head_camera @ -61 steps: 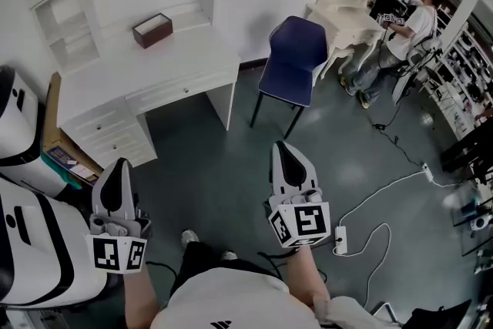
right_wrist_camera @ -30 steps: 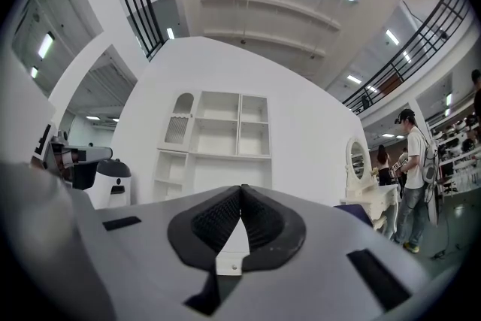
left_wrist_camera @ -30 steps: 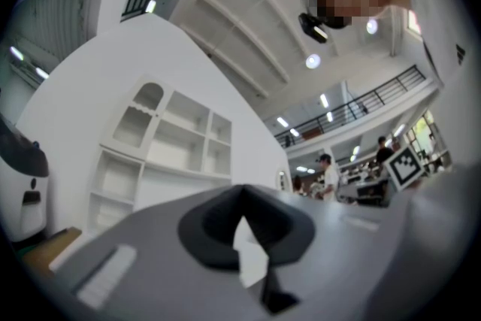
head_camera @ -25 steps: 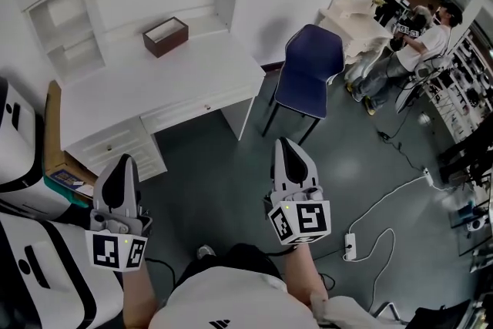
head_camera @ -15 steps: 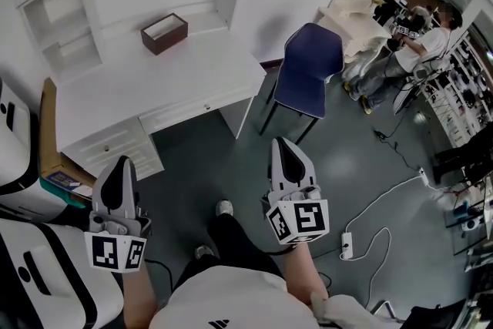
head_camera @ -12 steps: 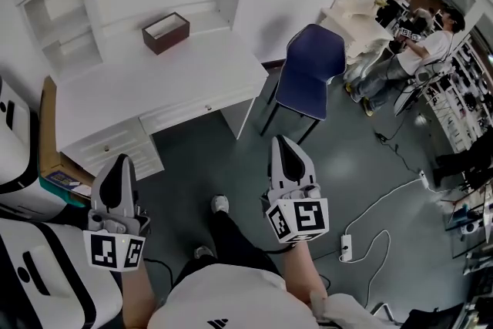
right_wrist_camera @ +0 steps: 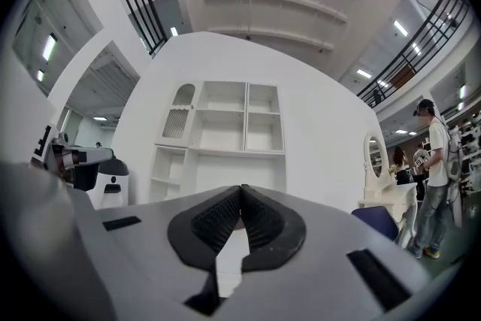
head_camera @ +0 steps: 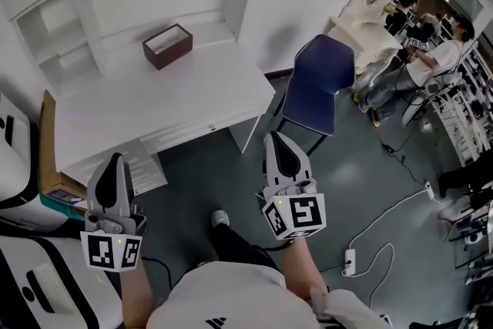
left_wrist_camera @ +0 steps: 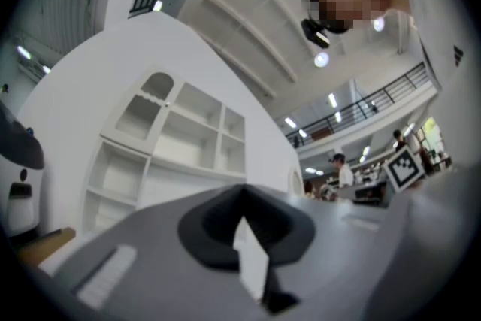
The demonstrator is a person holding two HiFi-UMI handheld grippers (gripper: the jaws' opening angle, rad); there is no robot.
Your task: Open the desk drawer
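Fingers [right_wrist_camera: 214,225] of the right gripper [head_camera: 277,144] are pressed together, empty, and the left gripper [head_camera: 115,162] is the same. The drawer [head_camera: 192,132] sits shut under the bench [head_camera: 139,100] front edge, well apart from both. Still-closed fingers would likely slide off its small knob [head_camera: 213,127].

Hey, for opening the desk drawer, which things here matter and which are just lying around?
For the job: white desk, drawer under its top, left gripper, right gripper.

Lying about: brown box on the desk, blue chair, power strip on the floor, dressing table.
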